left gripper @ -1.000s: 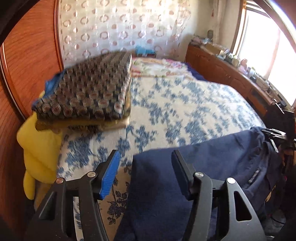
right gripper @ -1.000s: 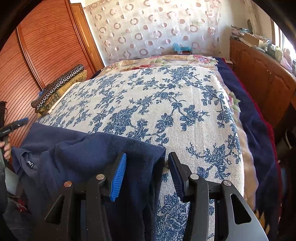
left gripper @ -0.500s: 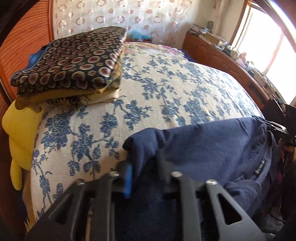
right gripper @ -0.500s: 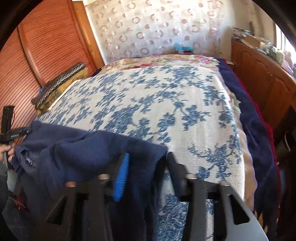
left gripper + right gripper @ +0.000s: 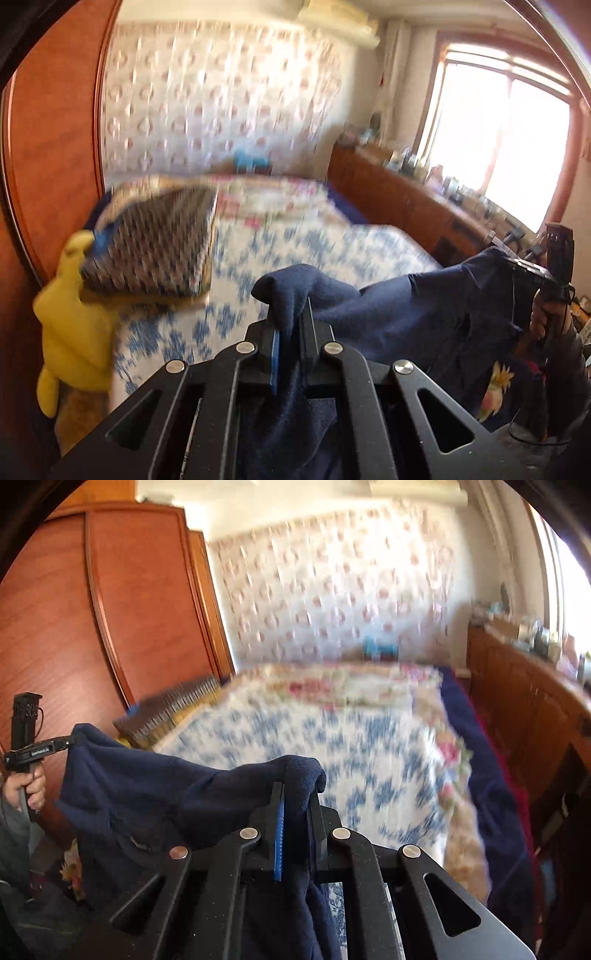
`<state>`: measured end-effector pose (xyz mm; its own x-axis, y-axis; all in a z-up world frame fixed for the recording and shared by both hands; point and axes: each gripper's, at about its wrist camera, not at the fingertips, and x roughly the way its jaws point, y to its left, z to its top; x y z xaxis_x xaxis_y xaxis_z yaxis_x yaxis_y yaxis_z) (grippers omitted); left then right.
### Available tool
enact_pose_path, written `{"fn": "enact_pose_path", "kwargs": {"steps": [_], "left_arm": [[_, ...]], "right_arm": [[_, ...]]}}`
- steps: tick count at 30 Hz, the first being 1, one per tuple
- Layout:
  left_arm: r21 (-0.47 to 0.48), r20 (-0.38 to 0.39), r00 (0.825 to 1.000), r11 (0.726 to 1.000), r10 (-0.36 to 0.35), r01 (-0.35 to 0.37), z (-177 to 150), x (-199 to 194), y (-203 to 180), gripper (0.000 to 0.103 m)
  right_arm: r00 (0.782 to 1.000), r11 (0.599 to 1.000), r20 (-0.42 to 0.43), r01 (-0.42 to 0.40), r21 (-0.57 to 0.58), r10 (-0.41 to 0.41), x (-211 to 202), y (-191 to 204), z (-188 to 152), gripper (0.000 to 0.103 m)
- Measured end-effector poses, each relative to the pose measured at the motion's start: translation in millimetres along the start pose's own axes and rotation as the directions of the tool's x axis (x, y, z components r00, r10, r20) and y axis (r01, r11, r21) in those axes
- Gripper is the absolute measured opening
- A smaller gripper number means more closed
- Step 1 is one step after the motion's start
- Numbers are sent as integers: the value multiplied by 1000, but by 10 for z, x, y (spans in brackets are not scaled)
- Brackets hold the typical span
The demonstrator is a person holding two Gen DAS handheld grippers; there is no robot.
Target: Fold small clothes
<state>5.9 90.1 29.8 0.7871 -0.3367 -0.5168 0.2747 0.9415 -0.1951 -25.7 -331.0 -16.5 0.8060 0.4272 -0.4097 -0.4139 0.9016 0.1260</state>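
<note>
A navy fleece garment [image 5: 406,306] hangs stretched in the air between both grippers, above the near edge of the bed. My left gripper [image 5: 291,314] is closing, its pads pinching one corner of the cloth. In the right wrist view the navy garment [image 5: 147,786] spreads to the left, and my right gripper [image 5: 295,790] is closing with the other corner clamped between its pads. Each view shows the other gripper far off, held by a hand: the right gripper [image 5: 554,280] and the left gripper [image 5: 40,749].
The bed [image 5: 314,251] has a blue floral cover [image 5: 369,746]. A stack of folded patterned cloth [image 5: 155,243] lies at its left side, a yellow item [image 5: 74,332] beside it. A wooden wardrobe [image 5: 74,627] stands left, a low sideboard [image 5: 524,709] right.
Both grippers closed on the garment's corners and lifted it off the bed. Both views tilted upward, now showing more of the curtain and wall.
</note>
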Motion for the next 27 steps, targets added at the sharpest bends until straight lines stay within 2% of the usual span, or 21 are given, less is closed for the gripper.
{"fn": "enact_pose_path", "kwargs": {"steps": [3, 7, 10, 16, 23, 25, 27], "left_arm": [[9, 97, 995, 1000, -14, 13, 166, -360, -98, 8], [23, 199, 980, 999, -29, 25, 331, -761, -192, 8], [35, 266, 963, 999, -43, 35, 404, -1029, -250, 8], [46, 391, 919, 998, -54, 39, 531, -1517, -316, 8], [77, 458, 888, 997, -24, -12, 850, -1666, -321, 8], [83, 466, 885, 996, -16, -26, 943, -1599, -318, 8], [90, 457, 889, 995, -1, -45, 1022, -1480, -310, 8]], "right_arm": [[997, 999, 71, 15, -44, -12, -406, 118, 168, 9], [988, 997, 153, 20, -73, -8, -828, 219, 315, 9], [975, 996, 224, 23, -92, -2, -1136, 310, 408, 9], [947, 992, 322, 27, -123, 14, -1582, 422, 498, 9], [913, 982, 409, 72, -175, 6, -1856, 544, 728, 9], [903, 981, 428, 96, -169, -15, -1785, 552, 769, 9], [906, 979, 423, 112, -171, -30, -1644, 552, 815, 9]]}}
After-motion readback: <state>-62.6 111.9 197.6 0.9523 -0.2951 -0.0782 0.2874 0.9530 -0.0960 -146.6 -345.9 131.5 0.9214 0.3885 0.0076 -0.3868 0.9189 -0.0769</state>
